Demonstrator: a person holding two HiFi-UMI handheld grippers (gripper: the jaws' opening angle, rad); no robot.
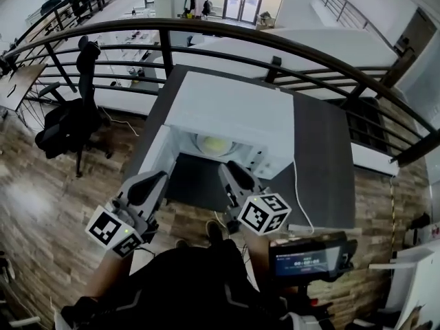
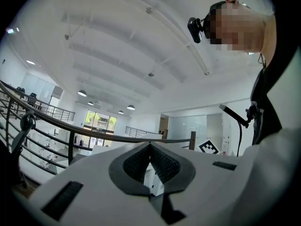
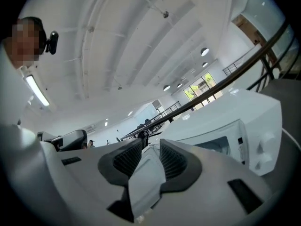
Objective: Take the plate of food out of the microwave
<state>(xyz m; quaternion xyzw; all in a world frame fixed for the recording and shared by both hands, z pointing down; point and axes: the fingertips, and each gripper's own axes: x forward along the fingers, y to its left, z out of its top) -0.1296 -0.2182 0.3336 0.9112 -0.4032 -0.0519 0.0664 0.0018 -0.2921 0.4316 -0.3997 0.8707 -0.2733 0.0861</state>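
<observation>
A person's dark-clothed torso (image 1: 199, 287) fills the bottom edge, with a gripper held out in each hand. The left gripper (image 1: 161, 177) is clenched on nothing. The right gripper (image 1: 232, 169) has its jaws slightly parted, with an unclear white strip in the gap, not squeezed. Just ahead, the microwave (image 1: 227, 108) stands open on a grey table (image 1: 323, 157), the plate of food (image 1: 213, 144) inside. Likely best: spread the jaws, enter level, pinch the rim, draw it out flat.

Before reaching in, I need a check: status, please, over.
Left gripper shut, right gripper slightly open, both empty. White box microwave open, round pale plate of yellowish food inside. No obstacle seen.
</observation>
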